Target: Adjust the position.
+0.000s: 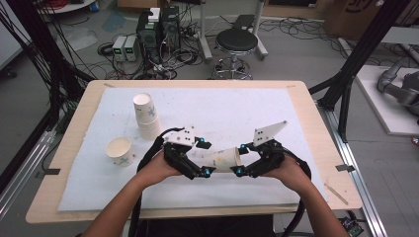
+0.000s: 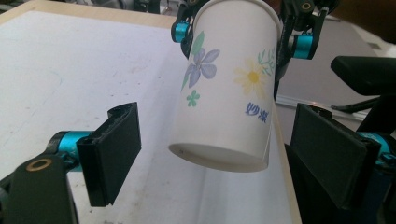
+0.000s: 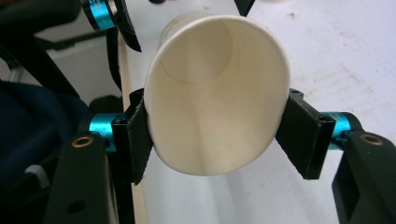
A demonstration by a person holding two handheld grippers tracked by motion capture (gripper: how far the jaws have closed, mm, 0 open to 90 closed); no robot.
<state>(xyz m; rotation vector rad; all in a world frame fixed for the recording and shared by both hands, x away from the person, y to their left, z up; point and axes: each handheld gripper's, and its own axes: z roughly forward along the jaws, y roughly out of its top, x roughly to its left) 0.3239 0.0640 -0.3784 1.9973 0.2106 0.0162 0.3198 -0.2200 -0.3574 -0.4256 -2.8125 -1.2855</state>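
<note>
A white paper cup (image 1: 225,159) printed with flowers lies on its side in the air above the front of the table, between the two grippers. My right gripper (image 1: 242,159) is shut on it just below the rim. In the right gripper view the pads squeeze the cup (image 3: 215,107) into an oval, right gripper (image 3: 217,135). My left gripper (image 1: 206,158) is open. In its own view the cup's base (image 2: 219,156) hangs between the jaws with a clear gap on each side, left gripper (image 2: 222,154).
A stack of matching cups (image 1: 146,116) stands on the white mat (image 1: 222,106) at the left. A single upright cup (image 1: 119,150) sits in front of it. The wooden table edge (image 1: 74,123) frames the mat. A stool (image 1: 237,42) stands beyond the table.
</note>
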